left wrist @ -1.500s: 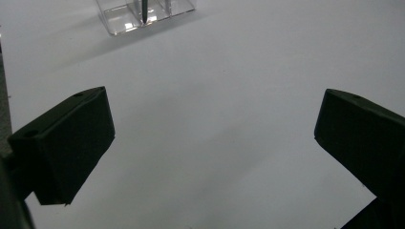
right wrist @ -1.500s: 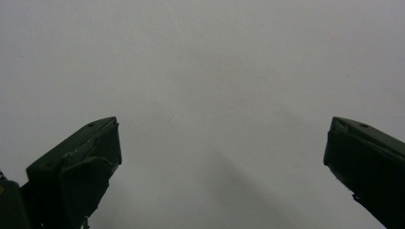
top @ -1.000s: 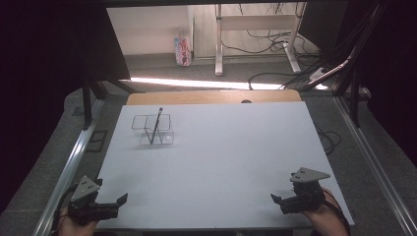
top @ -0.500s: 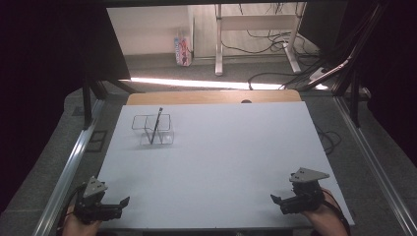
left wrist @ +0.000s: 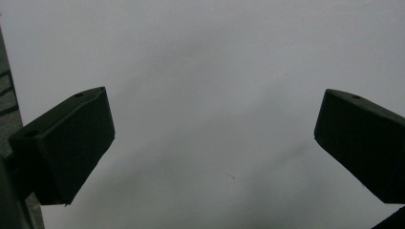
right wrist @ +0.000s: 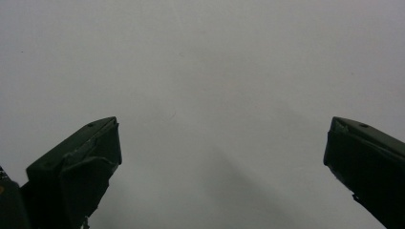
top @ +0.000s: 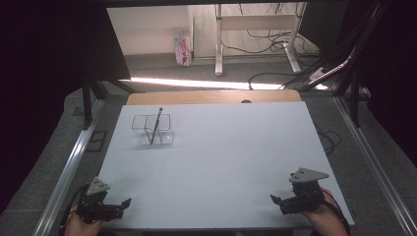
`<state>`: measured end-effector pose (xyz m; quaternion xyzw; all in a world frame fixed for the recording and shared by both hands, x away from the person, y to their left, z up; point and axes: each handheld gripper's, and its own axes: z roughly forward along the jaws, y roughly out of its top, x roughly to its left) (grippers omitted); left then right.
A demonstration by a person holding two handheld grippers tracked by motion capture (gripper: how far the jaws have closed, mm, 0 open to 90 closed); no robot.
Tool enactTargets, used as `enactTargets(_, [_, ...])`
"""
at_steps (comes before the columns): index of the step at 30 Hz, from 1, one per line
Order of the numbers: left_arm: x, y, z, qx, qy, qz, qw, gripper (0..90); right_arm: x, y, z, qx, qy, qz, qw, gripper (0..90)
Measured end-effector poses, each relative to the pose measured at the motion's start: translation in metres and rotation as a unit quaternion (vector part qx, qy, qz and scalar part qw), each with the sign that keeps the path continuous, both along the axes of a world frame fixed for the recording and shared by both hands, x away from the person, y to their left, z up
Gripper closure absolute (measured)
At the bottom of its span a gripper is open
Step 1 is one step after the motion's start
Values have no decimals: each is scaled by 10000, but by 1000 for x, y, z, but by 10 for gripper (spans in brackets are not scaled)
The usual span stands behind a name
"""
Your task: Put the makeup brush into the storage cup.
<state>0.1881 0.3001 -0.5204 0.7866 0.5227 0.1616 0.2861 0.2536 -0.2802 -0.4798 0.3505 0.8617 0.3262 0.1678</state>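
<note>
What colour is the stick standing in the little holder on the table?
Dark, nearly black: the stick leans in a clear see-through holder. The high view shows it best.

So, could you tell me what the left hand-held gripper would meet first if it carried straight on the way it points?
Probably nothing: the left hand-held gripper points rightward along the near edge of the white table, jaws open over bare surface. The clear organiser with its pen sits well off that line.

Left black two-jaw gripper: grey 3-cornered top plate, blocky matte jaws w/ small round holes. Right black two-jaw gripper: same build, grey plate, dark cable at wrist.
</note>
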Motion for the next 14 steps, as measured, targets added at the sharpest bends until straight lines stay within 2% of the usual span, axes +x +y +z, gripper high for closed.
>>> enactTargets(8, [3,-1,-5,10,181,-35,9998,8,0,1,-1,-16,38,6,10000,0])
enactTargets(14, [3,-2,-3,16,116,-52,9999,7,0,0,-1,-27,51,17,10000,0])
